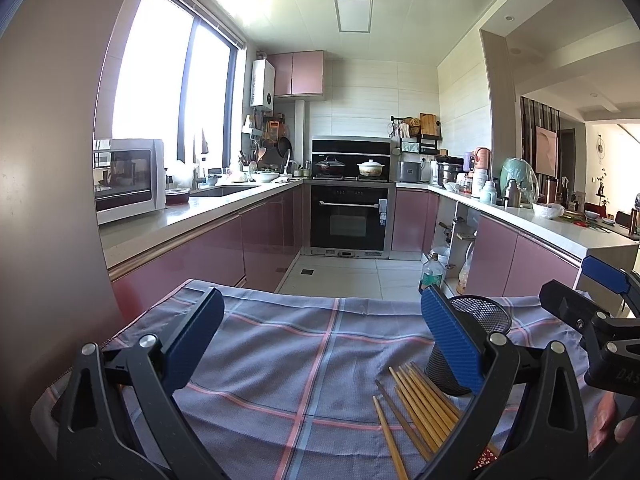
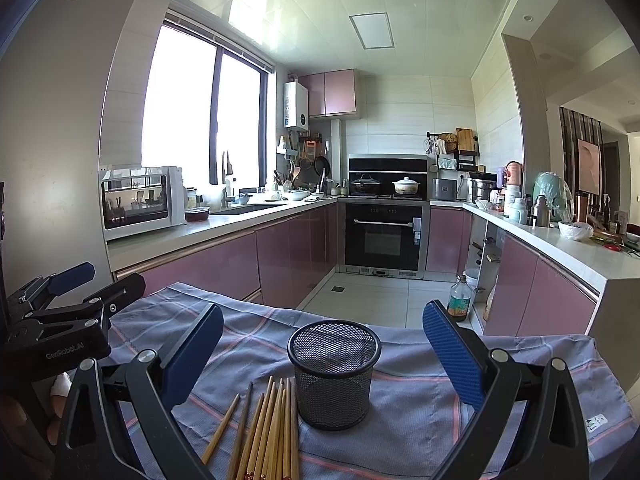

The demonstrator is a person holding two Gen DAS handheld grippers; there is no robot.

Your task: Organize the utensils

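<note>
A black mesh cup (image 2: 334, 372) stands upright and empty on a grey plaid cloth (image 2: 420, 420). Several wooden chopsticks (image 2: 268, 432) lie in a loose bundle on the cloth just left of the cup. My right gripper (image 2: 324, 344) hovers over them, open, its blue pads wide on either side of the cup. In the left wrist view the mesh cup (image 1: 480, 316) sits behind the right pad and the chopsticks (image 1: 420, 408) lie at lower right. My left gripper (image 1: 320, 332) is open with nothing between its fingers, left of the chopsticks. Each gripper shows at the edge of the other's view.
The cloth (image 1: 280, 360) covers a small table with its far edge facing the kitchen floor (image 2: 368, 296). Pink cabinets and counters run along both sides, with an oven (image 2: 382, 232) at the back. A bottle (image 2: 459, 300) stands on the floor beyond the table.
</note>
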